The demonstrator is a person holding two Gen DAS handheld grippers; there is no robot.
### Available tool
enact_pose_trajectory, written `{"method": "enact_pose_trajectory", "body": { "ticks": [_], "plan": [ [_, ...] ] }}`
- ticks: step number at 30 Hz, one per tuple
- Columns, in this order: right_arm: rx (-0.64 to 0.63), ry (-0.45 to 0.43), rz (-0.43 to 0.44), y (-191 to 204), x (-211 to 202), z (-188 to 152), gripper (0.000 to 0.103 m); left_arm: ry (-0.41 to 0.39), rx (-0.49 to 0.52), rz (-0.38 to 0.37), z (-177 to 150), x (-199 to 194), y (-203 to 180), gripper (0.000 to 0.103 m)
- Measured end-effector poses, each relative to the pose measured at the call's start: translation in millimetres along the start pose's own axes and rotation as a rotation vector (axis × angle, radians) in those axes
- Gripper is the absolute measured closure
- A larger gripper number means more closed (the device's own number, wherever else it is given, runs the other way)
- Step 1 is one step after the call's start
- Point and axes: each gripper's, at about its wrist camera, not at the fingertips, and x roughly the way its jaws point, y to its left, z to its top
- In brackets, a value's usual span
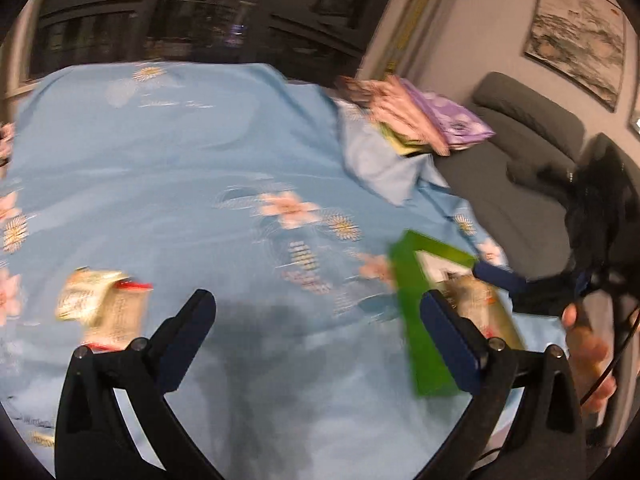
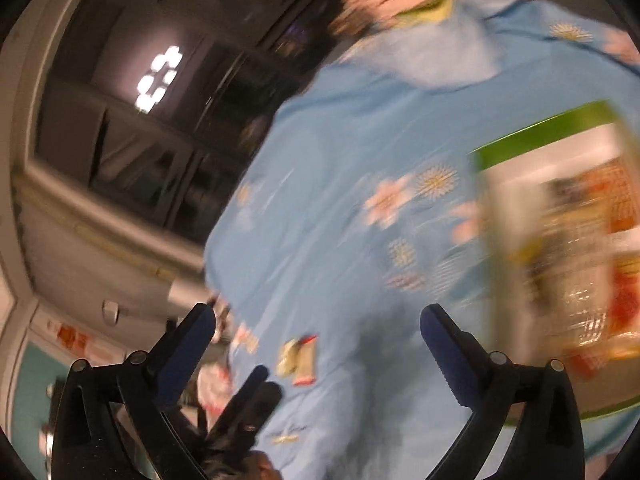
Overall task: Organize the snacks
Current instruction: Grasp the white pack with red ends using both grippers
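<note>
On the blue floral tablecloth (image 1: 168, 168) our left claw (image 1: 316, 312) and right claw (image 2: 316, 324) both gape, released; green snack box (image 1: 416, 320) lies right, snack packets (image 1: 100, 300) left.

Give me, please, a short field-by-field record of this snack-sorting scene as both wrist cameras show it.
surface: light blue floral cloth
green box: open, snack packets inside, at the cloth's right edge
loose packets: lying on the cloth, left of the left gripper
far pile: pink and purple packs at the far right corner
left gripper: open, empty
right gripper: open, empty
image quality: motion blur, labels unreadable
</note>
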Motion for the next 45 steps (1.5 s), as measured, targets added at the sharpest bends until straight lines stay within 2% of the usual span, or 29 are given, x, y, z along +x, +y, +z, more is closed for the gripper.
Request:
{"method": "enact_pose_trajectory", "body": {
  "ticks": [3,6,8,12,14,16,17,19,20,21,23,26,29,30,31,33,34,35,36,37,40,45],
  "plan": [
    [-0.050,0.104,0.009,29,55,-19,0.001,0.006,-0.060,0.060,-10,-16,53,0.000],
    [-0.056,0.209,0.019,46,112,-40,0.001,0.028,-0.152,0.088,-18,-29,104,0.000],
    [-0.055,0.271,0.020,49,145,-53,0.001,0.062,-0.229,0.073,-25,-34,140,0.000],
    [0.027,0.354,0.008,36,209,-77,0.001,0.098,-0.343,0.047,-42,-33,189,0.000],
    [0.063,0.401,-0.010,27,236,-88,0.001,0.132,-0.375,0.023,-50,-22,201,0.001],
    [0.097,0.433,-0.050,12,263,-94,0.001,0.177,-0.394,-0.032,-56,-4,204,0.001],
    [0.107,0.444,-0.050,7,271,-96,0.001,0.209,-0.422,-0.070,-60,10,206,0.001],
    [0.120,0.474,-0.040,-3,287,-99,0.000,0.247,-0.478,-0.098,-65,30,210,0.002],
    [0.111,0.461,-0.021,-2,287,-98,0.001,0.199,-0.478,-0.098,-61,30,210,0.001],
    [0.092,0.459,0.013,1,287,-95,0.001,0.188,-0.489,-0.103,-58,33,211,0.001],
    [0.091,0.491,0.007,-2,293,-95,0.001,0.189,-0.540,-0.123,-54,39,217,0.001],
    [0.063,0.485,0.014,2,296,-93,0.001,0.191,-0.600,-0.178,-47,46,225,0.002],
    [-0.022,0.468,-0.017,13,302,-96,0.010,0.201,-0.592,-0.199,-42,48,225,0.002],
    [-0.042,0.461,-0.017,15,303,-95,0.025,0.194,-0.599,-0.200,-41,48,226,0.004],
    [-0.051,0.467,-0.019,15,306,-96,0.043,0.185,-0.604,-0.193,-41,47,228,0.012],
    [-0.043,0.474,-0.023,9,312,-98,0.052,0.172,-0.600,-0.164,-41,48,230,0.025],
    [-0.038,0.475,-0.011,8,312,-97,0.059,0.168,-0.582,-0.141,-41,49,228,0.042],
    [-0.028,0.479,-0.004,4,312,-96,0.064,0.172,-0.557,-0.106,-41,52,228,0.066],
    [-0.010,0.477,-0.006,-1,312,-95,0.074,0.178,-0.544,-0.067,-43,56,231,0.075],
    [0.008,0.476,-0.001,-4,313,-95,0.079,0.165,-0.557,-0.056,-46,55,234,0.081],
    [0.034,0.458,0.013,-10,312,-97,0.085,0.158,-0.643,-0.093,-49,53,247,0.086],
    [0.001,0.439,-0.017,1,310,-101,0.085,0.178,-0.597,-0.074,-46,45,237,0.085]
  ]
}}
